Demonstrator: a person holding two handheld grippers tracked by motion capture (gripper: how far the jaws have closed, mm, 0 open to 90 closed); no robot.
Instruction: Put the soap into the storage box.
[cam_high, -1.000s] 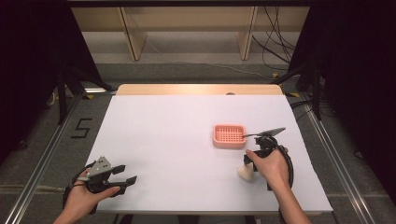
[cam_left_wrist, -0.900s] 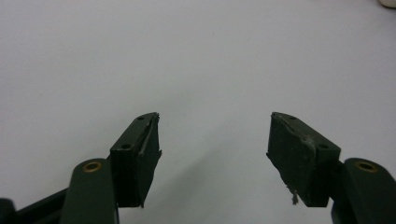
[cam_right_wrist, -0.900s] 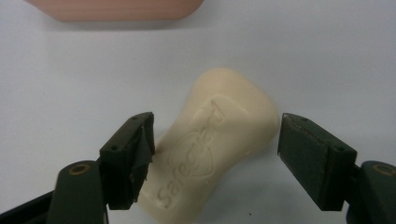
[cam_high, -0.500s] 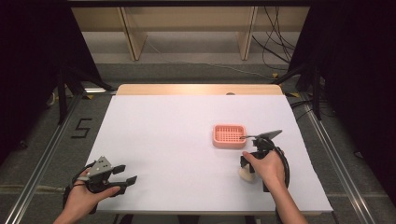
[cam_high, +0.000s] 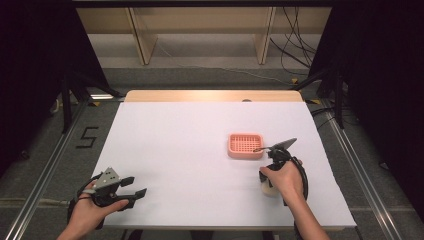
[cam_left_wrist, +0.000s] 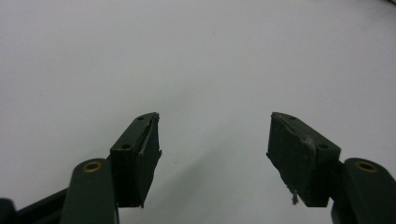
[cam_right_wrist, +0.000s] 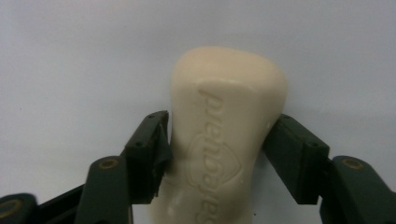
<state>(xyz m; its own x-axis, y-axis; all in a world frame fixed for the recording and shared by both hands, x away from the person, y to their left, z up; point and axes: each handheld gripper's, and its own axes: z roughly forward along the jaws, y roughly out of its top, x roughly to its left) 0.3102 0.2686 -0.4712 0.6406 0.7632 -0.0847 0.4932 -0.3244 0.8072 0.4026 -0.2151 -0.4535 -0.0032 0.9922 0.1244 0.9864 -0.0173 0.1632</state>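
Right gripper (cam_right_wrist: 215, 154): jaws have just been closing and now pinch the cream soap bar (cam_right_wrist: 224, 135) on both long sides; embossed lettering faces the camera. In the high view the right gripper (cam_high: 272, 182) sits low over the soap bar (cam_high: 269, 190) on the white counter (cam_high: 190, 145), near its right front, just below the pink slotted dish (cam_high: 245, 145) (bar and dish apart). Left gripper (cam_high: 131, 187) at the front left corner, jaws spread wide with only bare counter between.
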